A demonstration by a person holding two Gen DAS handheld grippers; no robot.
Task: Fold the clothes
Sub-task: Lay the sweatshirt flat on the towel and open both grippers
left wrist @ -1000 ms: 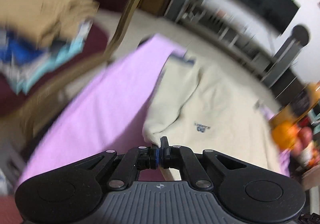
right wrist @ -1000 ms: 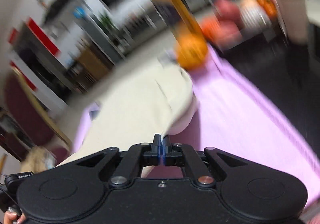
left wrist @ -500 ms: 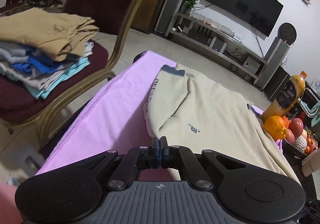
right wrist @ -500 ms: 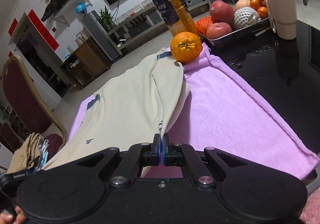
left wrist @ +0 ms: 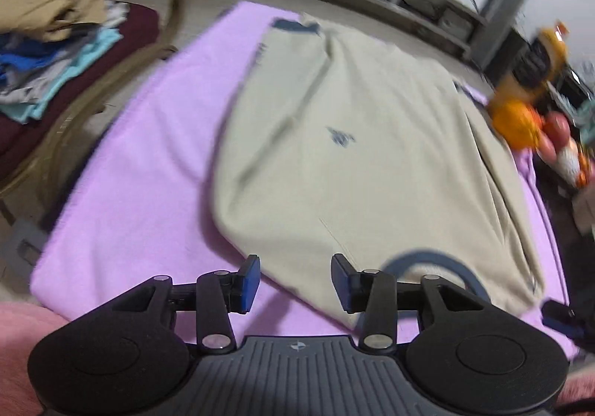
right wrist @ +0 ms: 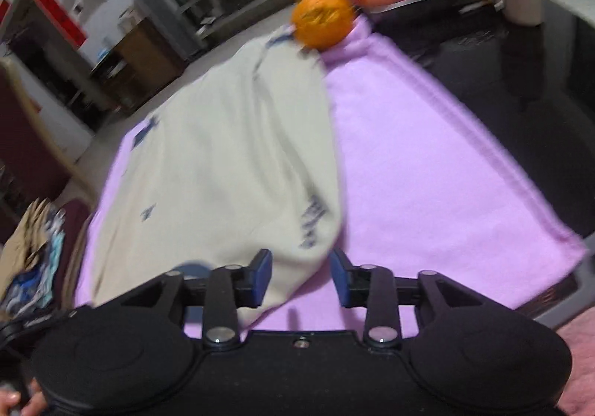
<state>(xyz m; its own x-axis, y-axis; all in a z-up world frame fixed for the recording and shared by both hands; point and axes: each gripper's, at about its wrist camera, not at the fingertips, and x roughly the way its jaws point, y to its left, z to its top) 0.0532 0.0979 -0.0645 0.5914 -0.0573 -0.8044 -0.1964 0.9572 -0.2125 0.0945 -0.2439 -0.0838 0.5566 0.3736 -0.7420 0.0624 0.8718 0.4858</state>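
Both grippers have let go: left gripper [left wrist: 294, 276] and right gripper [right wrist: 300, 276] jaws are opening, released, over the near hem of the cream cotton shirt [left wrist: 357, 155], lying lengthwise away on the pink towel [left wrist: 148, 174]

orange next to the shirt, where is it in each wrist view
Left wrist view: the orange sits at the right edge, past the cream shirt.
Right wrist view: the orange is top centre, at the shirt's far corner.
Shared landmark: the pink towel under the shirt.
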